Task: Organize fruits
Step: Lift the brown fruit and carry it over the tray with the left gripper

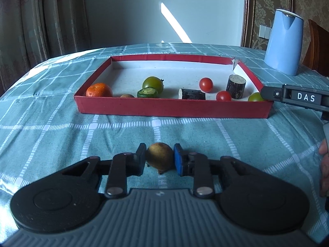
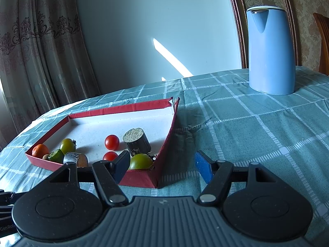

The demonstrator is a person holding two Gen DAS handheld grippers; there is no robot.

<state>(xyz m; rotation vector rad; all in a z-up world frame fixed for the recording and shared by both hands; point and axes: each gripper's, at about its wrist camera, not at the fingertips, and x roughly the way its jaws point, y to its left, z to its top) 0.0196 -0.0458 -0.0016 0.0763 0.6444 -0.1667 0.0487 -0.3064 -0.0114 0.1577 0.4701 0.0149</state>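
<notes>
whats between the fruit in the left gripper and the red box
Only bare checked tablecloth lies between the yellowish fruit and the red box, as the left wrist view shows.

Two red tomatoes (image 1: 206, 84), two green tomatoes (image 1: 153, 84), one orange (image 1: 99, 90), one kettle (image 1: 283, 42).

Open right tongs (image 2: 162, 165) over red tray's (image 2: 164, 144) near corner.

In the left wrist view, a tray (image 1: 172, 108) sits mid-frame on a table (image 1: 61, 133), holding fruit. A kettle (image 1: 283, 43) stands upper right. One fruit (image 1: 159, 155) lies low centre, before the tray.
</notes>
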